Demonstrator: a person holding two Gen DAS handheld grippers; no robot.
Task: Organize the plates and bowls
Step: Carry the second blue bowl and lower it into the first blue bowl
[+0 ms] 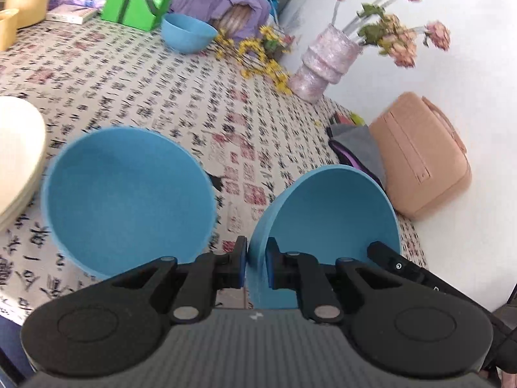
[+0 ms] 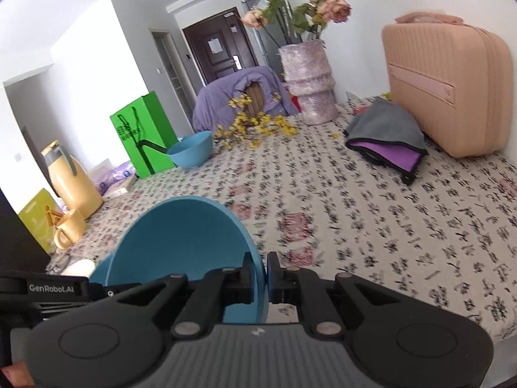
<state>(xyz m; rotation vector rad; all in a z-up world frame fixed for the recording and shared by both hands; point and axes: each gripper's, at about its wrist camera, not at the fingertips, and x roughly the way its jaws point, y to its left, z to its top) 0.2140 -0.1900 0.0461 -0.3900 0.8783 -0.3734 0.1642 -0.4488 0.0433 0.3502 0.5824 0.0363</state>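
Observation:
My left gripper [image 1: 256, 263] is shut on the rim of a blue bowl [image 1: 332, 213] and holds it tilted above the table. A second blue bowl [image 1: 126, 194] stands just left of it on the patterned tablecloth. My right gripper [image 2: 259, 274] is shut on the rim of a blue bowl [image 2: 181, 242], also tilted. A third blue bowl [image 1: 187, 32] sits far back by the green box and shows in the right wrist view [image 2: 192, 152] too. Stacked cream plates [image 1: 16, 152] lie at the left edge.
A pink vase with dried flowers [image 1: 323, 61], yellow flower sprigs [image 1: 258, 51], a peach case [image 1: 420, 155] and folded grey and purple cloths [image 2: 387, 139] stand at the far right. A green box [image 2: 142, 135], a yellow jug [image 2: 72, 184] and mug [image 2: 69, 229] stand left.

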